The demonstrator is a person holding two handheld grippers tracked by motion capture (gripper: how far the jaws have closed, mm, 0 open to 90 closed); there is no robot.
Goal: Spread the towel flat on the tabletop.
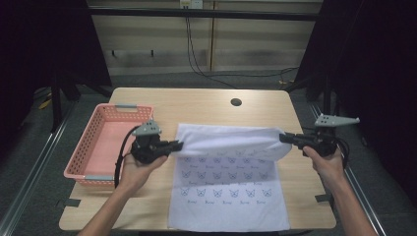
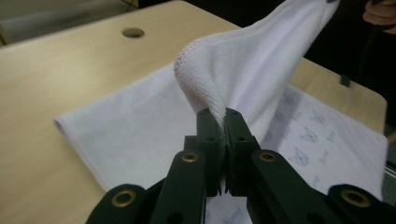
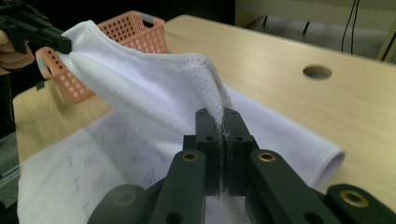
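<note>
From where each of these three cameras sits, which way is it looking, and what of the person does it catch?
High view: above the person's side, looking forward and down on the table; both forearms, left tongs, right tongs.
Left gripper view: rides the left tongs, facing across the towel to the other hand.
Right gripper view: rides the right tongs, facing the pink basket.
Shared: both gripper views show the lifted towel and the table's round hole.
</note>
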